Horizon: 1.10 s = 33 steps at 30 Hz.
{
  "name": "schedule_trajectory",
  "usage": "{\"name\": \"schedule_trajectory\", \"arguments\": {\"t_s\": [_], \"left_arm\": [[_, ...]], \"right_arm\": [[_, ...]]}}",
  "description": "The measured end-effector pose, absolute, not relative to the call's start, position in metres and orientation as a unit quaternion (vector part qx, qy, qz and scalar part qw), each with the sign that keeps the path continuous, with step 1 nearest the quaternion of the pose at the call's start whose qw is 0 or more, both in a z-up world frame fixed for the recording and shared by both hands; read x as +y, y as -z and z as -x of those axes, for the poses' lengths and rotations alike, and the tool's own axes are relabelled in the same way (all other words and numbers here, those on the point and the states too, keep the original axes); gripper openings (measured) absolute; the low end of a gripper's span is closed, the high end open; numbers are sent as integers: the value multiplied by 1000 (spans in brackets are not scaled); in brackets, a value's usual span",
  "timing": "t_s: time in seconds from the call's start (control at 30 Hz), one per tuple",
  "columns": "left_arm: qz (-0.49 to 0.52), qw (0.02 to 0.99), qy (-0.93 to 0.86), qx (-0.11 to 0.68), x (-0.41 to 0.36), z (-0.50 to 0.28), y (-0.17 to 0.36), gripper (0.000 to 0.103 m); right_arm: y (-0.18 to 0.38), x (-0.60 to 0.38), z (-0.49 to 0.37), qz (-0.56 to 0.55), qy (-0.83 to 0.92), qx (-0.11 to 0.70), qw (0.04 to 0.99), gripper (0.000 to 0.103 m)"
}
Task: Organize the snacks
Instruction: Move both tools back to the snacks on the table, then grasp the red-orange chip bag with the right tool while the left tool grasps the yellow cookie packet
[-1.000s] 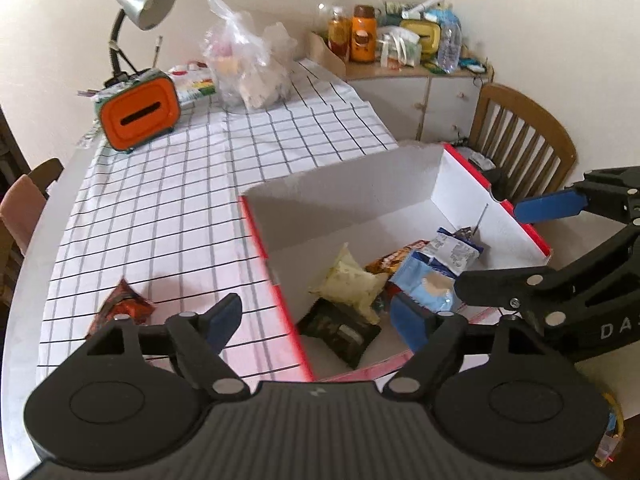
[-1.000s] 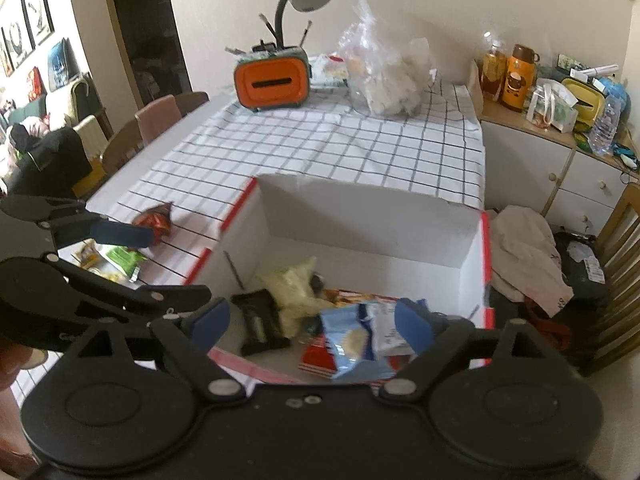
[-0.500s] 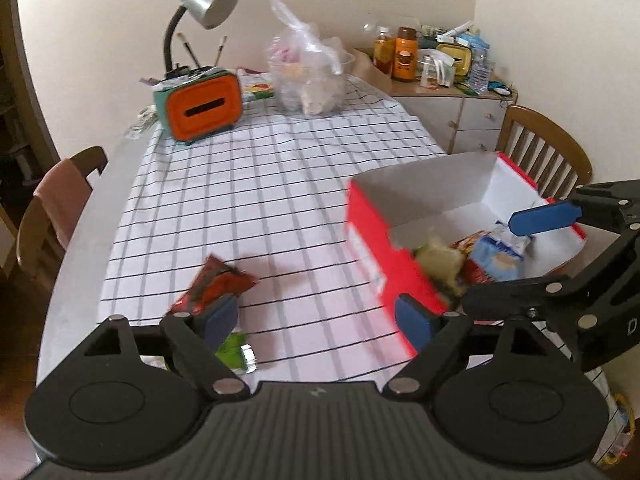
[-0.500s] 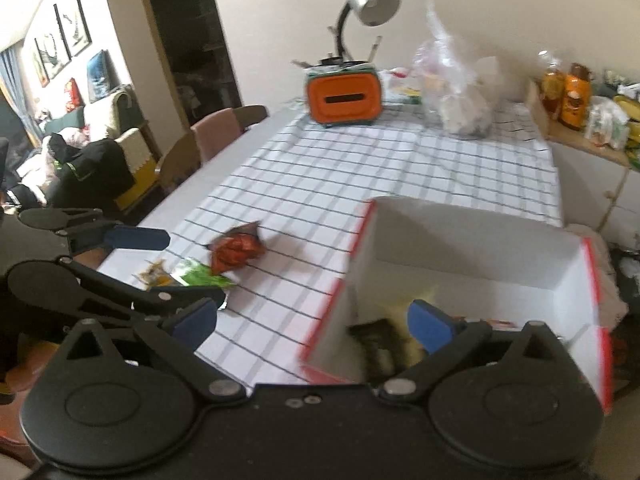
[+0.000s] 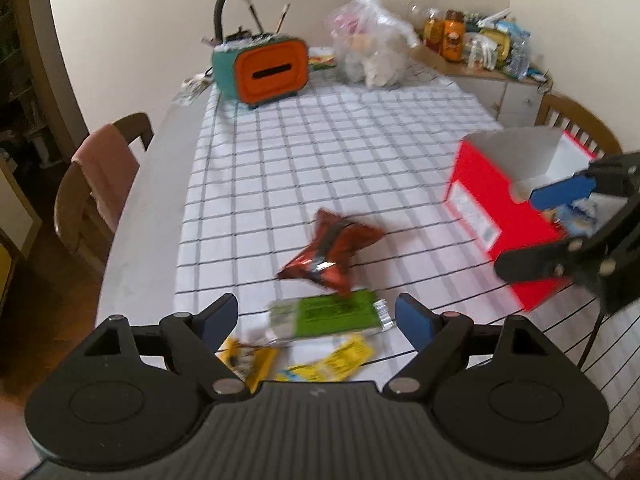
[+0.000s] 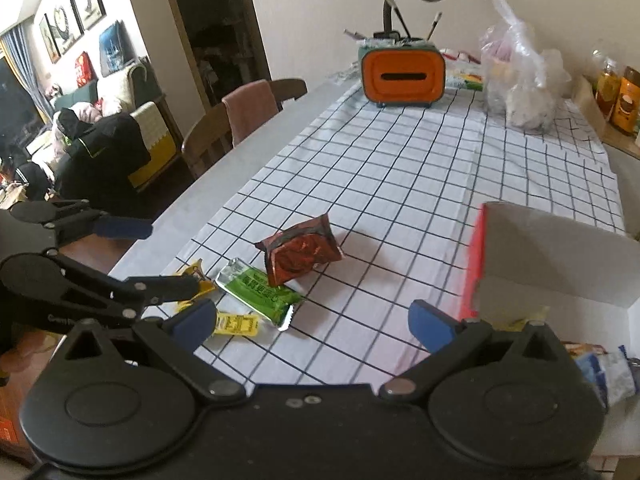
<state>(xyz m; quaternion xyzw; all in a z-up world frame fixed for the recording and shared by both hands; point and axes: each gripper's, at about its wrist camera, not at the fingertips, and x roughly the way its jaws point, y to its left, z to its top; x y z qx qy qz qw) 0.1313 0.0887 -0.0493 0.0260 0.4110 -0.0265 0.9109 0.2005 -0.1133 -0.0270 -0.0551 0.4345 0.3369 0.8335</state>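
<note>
Both claws empty, jaws spread wide. Left gripper [image 5: 316,316] hangs over the near end of the checked tablecloth [image 5: 340,152]; green snack bar [image 5: 326,314] lies flat right between its fingertips, not pinched. Red-brown snack pouch [image 5: 332,252] sits just past it at 12 o'clock, puffed and crumpled. Two yellow packets [image 5: 332,362] at 6 o'clock of the green bar, partly under the gripper body.

Right gripper [image 6: 312,322]: nothing between the fingers, only cloth. From it, green bar [image 6: 260,294] at 10 o'clock, pouch [image 6: 300,254] at 12, red-and-white box [image 6: 552,264] at 2 o'clock, open-topped, some snacks visible inside at its near corner.

Orange-fronted holder [image 6: 402,76] and clear plastic bag [image 6: 520,80] at the far end.
</note>
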Motion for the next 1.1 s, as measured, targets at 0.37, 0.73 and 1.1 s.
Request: {"name": "schedule_trajectory", "arguments": {"t_s": [0.37,0.73,1.1], "left_arm": [[-38,888,26,457,145,-146,99,86],[-53,871,45,487,162,-162,134,86],[-61,865,55,496,160,-171,152,86]], "right_arm": [[61,-46,-230,53,-290,487,822,102],[101,-14,-273,-7,-196,547,814,101],[138,10,-313,-52,-89,587,803,97]]}}
